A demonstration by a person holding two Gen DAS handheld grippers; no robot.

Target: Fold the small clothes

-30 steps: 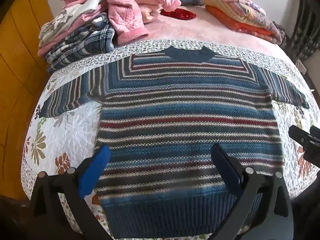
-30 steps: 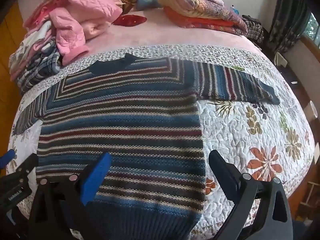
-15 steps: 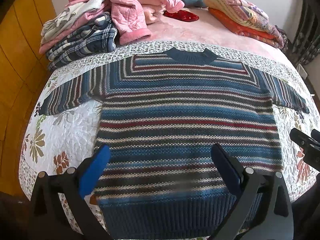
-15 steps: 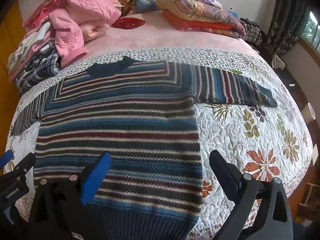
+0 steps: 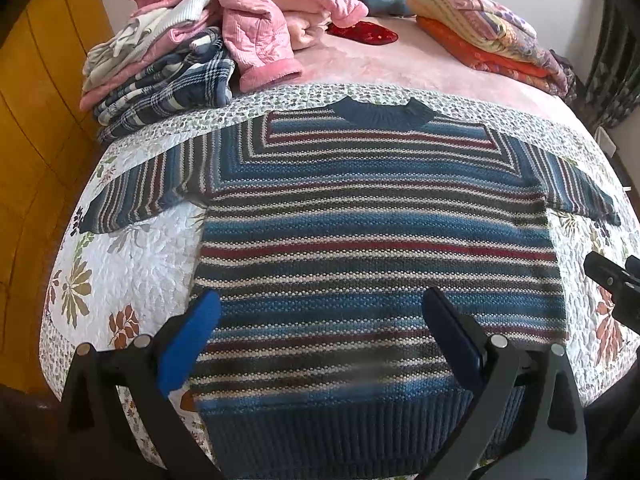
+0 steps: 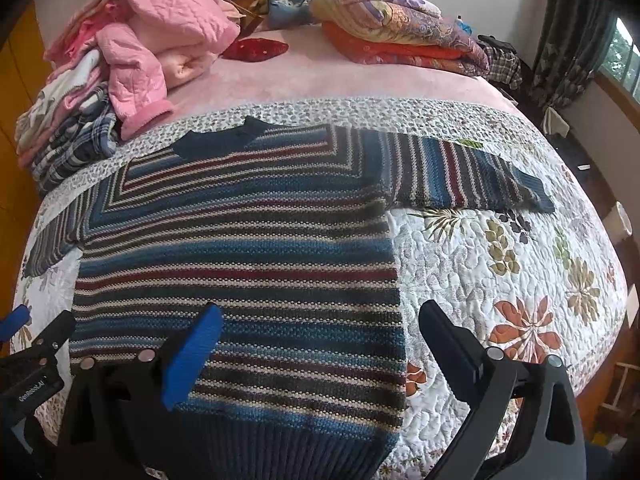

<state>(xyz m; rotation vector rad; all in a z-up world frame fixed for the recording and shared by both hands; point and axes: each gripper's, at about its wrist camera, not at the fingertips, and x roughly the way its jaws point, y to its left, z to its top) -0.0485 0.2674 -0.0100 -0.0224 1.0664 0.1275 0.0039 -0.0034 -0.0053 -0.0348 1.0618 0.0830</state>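
- Your striped sweater (image 5: 376,240) lies flat and face up on the flowered quilt (image 5: 120,264) of the bed, collar toward 12 o'clock, ribbed hem toward 6 o'clock, both sleeves stretched out to 9 and 3 o'clock.
- Your left gripper (image 5: 320,336) hangs above the lower part of the sweater with its fingers (image 5: 188,344) spread wide and nothing between them.
- Your right gripper (image 6: 316,344) hangs over the sweater's right side edge, one finger above the knit and the other above bare quilt; its fingers (image 6: 192,356) are also spread wide and empty.
- In the right wrist view your left gripper shows at about 8 o'clock, off the sweater's left edge.
- Beyond the collar, at about 11 o'clock, sits a loose heap of clothes (image 5: 168,64) with a pink quilted jacket (image 6: 168,40) on top.
- At about 1 o'clock lie folded blankets (image 6: 392,28) on the pink sheet (image 5: 400,68), with a red cushion (image 5: 364,34) between the two piles.
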